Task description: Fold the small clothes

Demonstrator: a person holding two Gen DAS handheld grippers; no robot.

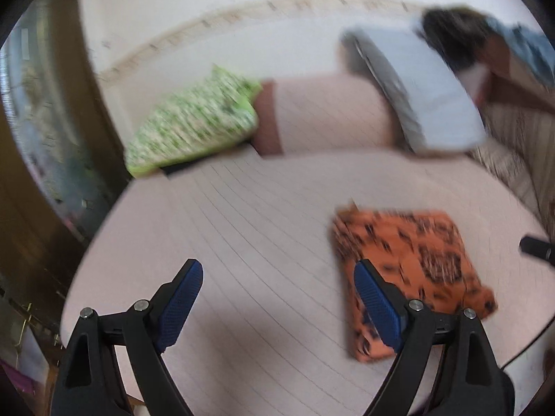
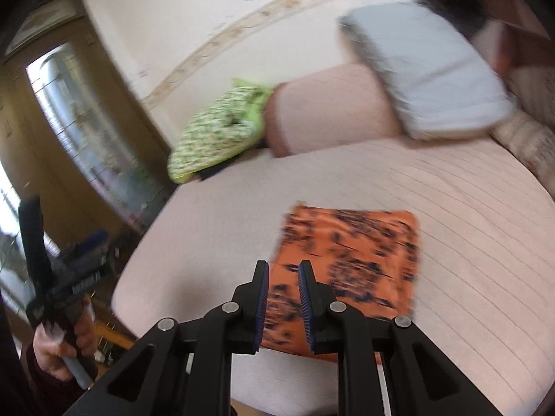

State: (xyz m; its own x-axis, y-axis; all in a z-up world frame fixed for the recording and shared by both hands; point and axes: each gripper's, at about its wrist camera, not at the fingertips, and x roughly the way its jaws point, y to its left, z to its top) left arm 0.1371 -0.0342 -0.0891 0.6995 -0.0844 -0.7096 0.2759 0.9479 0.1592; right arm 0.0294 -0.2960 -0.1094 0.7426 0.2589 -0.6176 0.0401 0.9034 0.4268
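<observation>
Left gripper [image 1: 277,277]: jaws spread wide, nothing between the pads, angled down over the bed [image 1: 242,225]; its right finger overlaps the near-left edge of the orange patterned cloth [image 1: 416,253] in view. Right gripper [image 2: 283,270]: jaws a narrow gap apart, nothing pinched, tilted down above the cloth's near edge. One cloth, folded into a flat square, lying on the pink quilted cover. Three pillows at the head: green printed pillow [image 1: 194,124], pink pillow [image 1: 329,114], white pillow [image 1: 426,93]. Hand [image 2: 62,350] grips the left tool's handle at the left edge.
</observation>
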